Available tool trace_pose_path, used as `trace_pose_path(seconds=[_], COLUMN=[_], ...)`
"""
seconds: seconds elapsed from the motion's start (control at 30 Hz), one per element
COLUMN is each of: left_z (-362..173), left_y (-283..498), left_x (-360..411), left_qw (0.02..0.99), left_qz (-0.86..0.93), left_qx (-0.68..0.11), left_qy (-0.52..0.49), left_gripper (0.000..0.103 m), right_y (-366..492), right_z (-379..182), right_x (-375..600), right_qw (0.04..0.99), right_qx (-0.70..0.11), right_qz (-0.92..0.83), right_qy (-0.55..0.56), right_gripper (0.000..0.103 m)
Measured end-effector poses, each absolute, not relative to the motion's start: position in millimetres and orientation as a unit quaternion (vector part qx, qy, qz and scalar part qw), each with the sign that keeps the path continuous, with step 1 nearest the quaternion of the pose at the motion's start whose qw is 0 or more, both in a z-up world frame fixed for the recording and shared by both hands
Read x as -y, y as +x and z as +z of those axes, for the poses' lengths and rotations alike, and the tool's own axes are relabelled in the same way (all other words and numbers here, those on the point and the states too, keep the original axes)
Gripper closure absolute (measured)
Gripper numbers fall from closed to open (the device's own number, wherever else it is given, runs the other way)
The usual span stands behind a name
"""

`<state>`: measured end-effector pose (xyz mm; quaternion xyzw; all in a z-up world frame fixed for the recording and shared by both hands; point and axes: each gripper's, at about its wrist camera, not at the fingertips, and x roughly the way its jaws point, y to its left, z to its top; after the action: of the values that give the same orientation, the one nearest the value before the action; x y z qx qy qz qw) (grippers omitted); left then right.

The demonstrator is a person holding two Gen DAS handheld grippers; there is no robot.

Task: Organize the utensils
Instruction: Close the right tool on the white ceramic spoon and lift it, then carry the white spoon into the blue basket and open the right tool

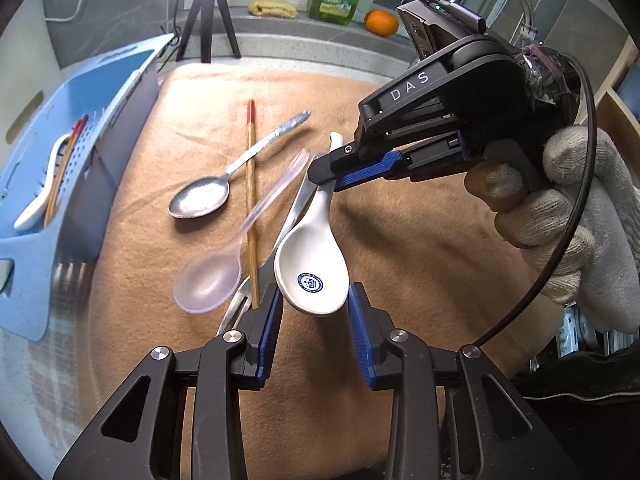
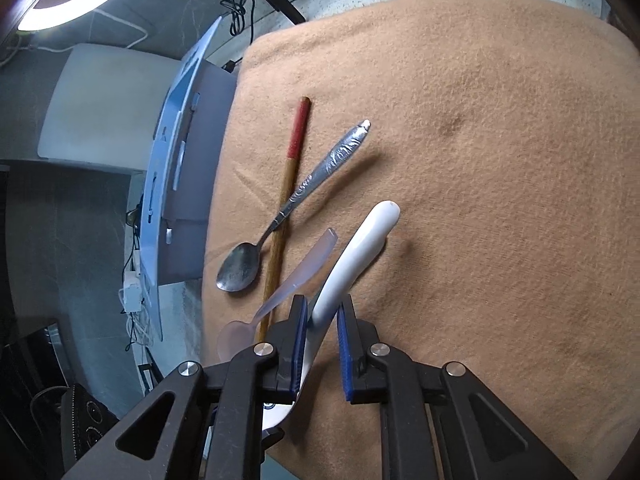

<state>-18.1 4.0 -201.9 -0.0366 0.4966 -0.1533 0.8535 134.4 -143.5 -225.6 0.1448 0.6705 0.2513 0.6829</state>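
Right tongs on white spoon, handle away.

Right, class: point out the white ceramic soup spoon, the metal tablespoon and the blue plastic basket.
white ceramic soup spoon (image 1: 310,270), left wrist view, bowl.
metal tablespoon (image 1: 200,199), left wrist view, bowl.
blue plastic basket (image 1: 120,68), left wrist view, rim.
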Motion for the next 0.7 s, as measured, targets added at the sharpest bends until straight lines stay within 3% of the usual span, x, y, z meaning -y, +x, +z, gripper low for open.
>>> trace_pose_path(seconds=[0.33, 0.7], left_z=[-173, -160], left_y=[-14, 12], left_x=[-36, -114], left_qw=[0.875, 0.891], left_qz=[-0.147, -0.111], left_qx=[-0.46, -0.435], left_qy=[-0.046, -0.07], left_gripper=[0.071, 0.071], right_y=[146, 173], right_z=[-188, -160], right_x=[111, 9], right_qw=[0.7, 0.713], right_qx=[-0.644, -0.616], right_qz=[0.273, 0.311], right_qy=[0.145, 0.12], right_gripper=[0.09, 0.092])
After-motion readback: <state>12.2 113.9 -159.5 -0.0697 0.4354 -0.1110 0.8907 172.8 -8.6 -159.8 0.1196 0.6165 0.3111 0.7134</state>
